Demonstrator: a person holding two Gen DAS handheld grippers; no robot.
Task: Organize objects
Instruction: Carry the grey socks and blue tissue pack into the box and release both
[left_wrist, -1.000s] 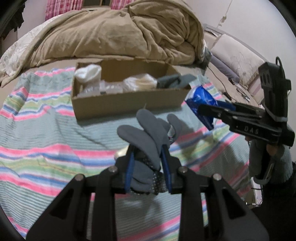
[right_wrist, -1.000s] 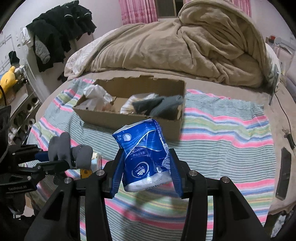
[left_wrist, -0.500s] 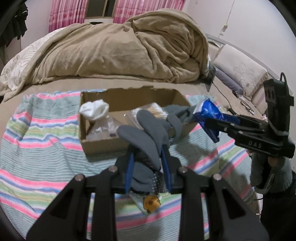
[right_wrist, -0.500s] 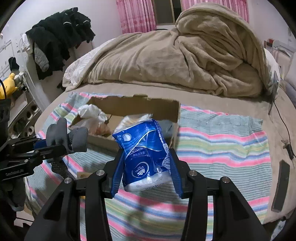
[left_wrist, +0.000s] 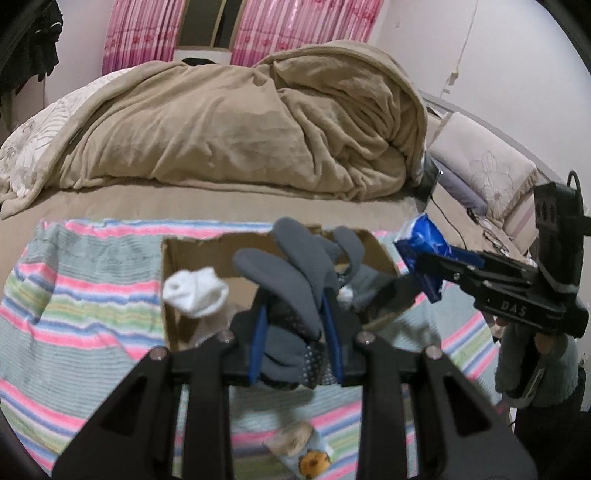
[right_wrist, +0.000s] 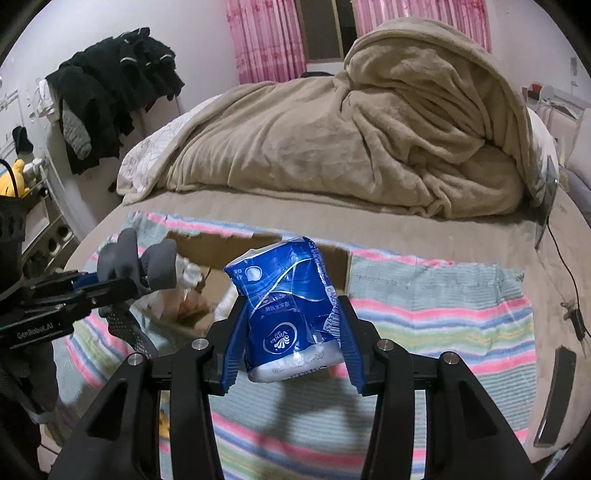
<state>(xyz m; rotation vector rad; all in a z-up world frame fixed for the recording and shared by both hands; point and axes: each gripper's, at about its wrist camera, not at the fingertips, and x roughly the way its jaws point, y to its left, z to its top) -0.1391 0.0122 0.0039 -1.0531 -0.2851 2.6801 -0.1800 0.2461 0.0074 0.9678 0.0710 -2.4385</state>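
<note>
Left tool (left_wrist: 295, 328) clamps grey gloves (left_wrist: 291, 266), right tool (right_wrist: 291, 347) clamps a blue tissue pack (right_wrist: 288, 306). Both carried toward the cardboard box (left_wrist: 199, 254), centre frame on the bed. Next: position over the box, then release.

socks (left_wrist: 195, 295) in box (left_wrist: 173, 295), box on blanket (left_wrist: 74, 302)

My left gripper (left_wrist: 295, 332) has its jaws clamped on the grey glove (left_wrist: 291, 273), raised and level. My right gripper (right_wrist: 291, 343) squeezes the blue tissue pack (right_wrist: 288, 306), held level alongside.
</note>
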